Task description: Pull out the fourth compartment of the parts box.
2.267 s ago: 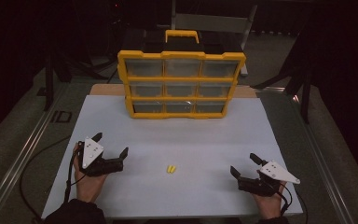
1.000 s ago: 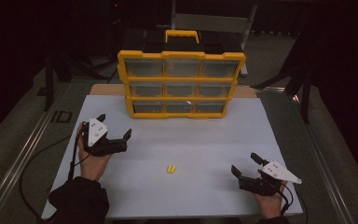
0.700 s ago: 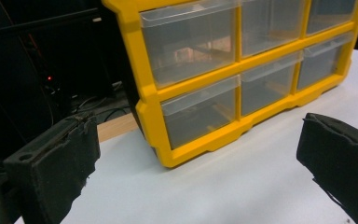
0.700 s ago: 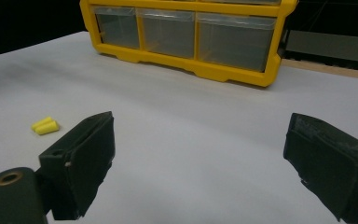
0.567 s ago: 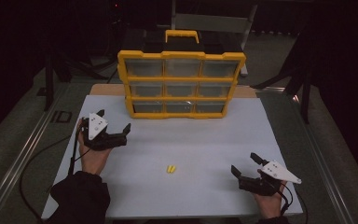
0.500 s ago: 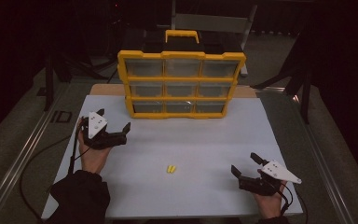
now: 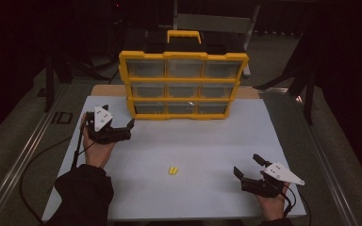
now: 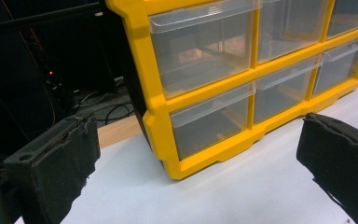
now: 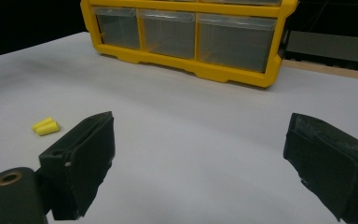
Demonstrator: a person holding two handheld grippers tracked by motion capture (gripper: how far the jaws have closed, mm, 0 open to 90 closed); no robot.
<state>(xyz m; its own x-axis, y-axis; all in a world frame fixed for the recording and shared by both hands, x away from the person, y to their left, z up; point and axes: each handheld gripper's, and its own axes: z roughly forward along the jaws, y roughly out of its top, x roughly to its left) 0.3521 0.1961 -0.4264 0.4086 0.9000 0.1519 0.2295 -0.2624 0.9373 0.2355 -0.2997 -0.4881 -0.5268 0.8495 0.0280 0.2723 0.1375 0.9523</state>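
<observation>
A yellow drawer cabinet [image 7: 183, 84] with clear drawers stands at the back of the white table [image 7: 207, 141]; its lower left corner [image 8: 200, 135] is close in the left gripper view. My left gripper [image 7: 131, 128] is open and empty, just left of the cabinet's bottom left drawer [image 8: 212, 119]. Two small yellow earplugs [image 7: 172, 170] lie side by side near the table's middle front, also at the left of the right gripper view [image 9: 45, 126]. My right gripper [image 7: 246, 166] rests open and empty at the front right, with the cabinet [image 9: 186, 35] far ahead of it.
A black carry handle framed in yellow [image 7: 184, 35] tops the cabinet. A wooden strip [image 7: 108, 89] edges the table behind it. Cables [image 7: 33, 165] trail off the left side. Dark floor and furniture legs surround the table.
My left gripper has moved forward and to the right, from the front left of the table toward the cabinet's lower left corner. The right gripper and the earplugs have stayed put.
</observation>
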